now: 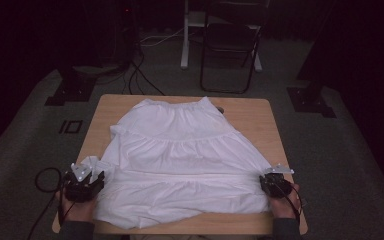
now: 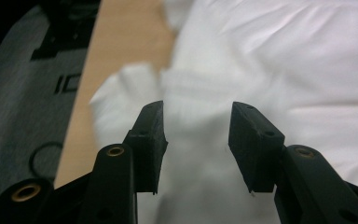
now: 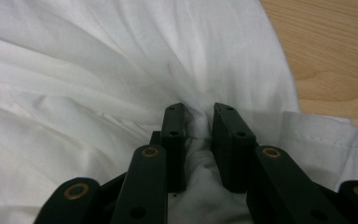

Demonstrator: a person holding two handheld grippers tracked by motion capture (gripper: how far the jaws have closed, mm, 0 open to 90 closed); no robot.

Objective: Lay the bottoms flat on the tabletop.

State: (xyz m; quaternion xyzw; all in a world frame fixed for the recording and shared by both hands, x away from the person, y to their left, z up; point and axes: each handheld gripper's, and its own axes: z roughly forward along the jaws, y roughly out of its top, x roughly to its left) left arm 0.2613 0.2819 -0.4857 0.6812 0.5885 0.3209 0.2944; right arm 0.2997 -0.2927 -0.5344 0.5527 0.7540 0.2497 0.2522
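Observation:
A white tiered skirt (image 1: 180,155) lies spread over the wooden table (image 1: 260,115), waistband at the far side and hem folded near the front edge. My left gripper (image 1: 92,177) is at the skirt's left hem corner. In the left gripper view it (image 2: 196,121) stands open just above the white fabric (image 2: 270,70), with nothing pressed between the pads. My right gripper (image 1: 266,181) is at the right hem corner. In the right gripper view its jaws (image 3: 198,116) are shut on a bunched fold of the skirt (image 3: 98,93).
Bare wood (image 3: 326,56) shows right of the skirt and along the table's left edge (image 2: 121,42). A dark folding chair (image 1: 230,45) stands beyond the table. Cables (image 1: 140,75) and stand bases (image 1: 72,90) lie on the grey floor. A cable loop (image 1: 47,179) hangs by the left hand.

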